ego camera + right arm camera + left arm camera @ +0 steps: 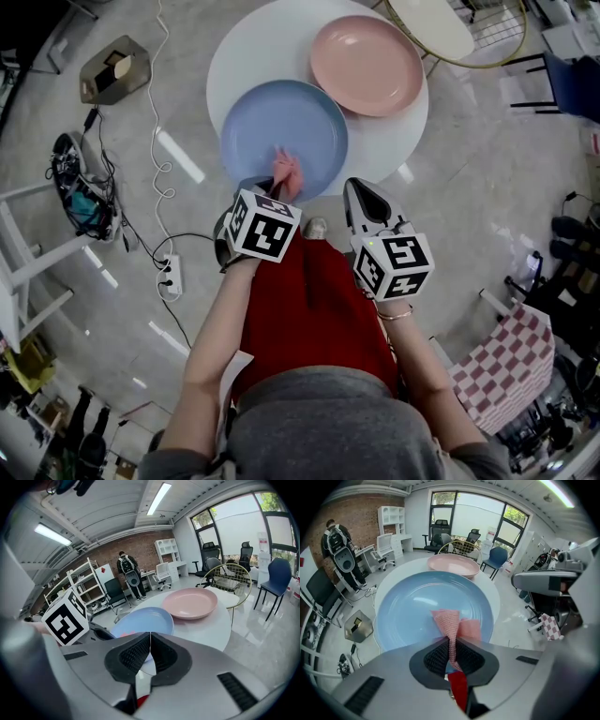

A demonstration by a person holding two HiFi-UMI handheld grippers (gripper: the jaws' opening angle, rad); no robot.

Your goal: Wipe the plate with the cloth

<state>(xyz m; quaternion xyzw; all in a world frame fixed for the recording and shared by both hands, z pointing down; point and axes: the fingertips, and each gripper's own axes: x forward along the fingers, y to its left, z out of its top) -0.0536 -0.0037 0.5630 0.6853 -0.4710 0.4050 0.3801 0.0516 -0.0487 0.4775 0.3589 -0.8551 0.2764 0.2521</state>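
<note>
A blue plate lies at the near edge of a round white table; it fills the middle of the left gripper view as the blue plate. My left gripper is shut on a pink cloth, whose free end rests on the plate's near rim. In the left gripper view the pink cloth rises from between the shut jaws. My right gripper sits just right of the plate, off the table edge, shut with nothing in it. From the right gripper view the blue plate lies ahead and left.
A pink plate lies behind the blue one on the table. A gold wire chair stands beyond it. Cables and a power strip lie on the floor at left. A checked cloth hangs at right.
</note>
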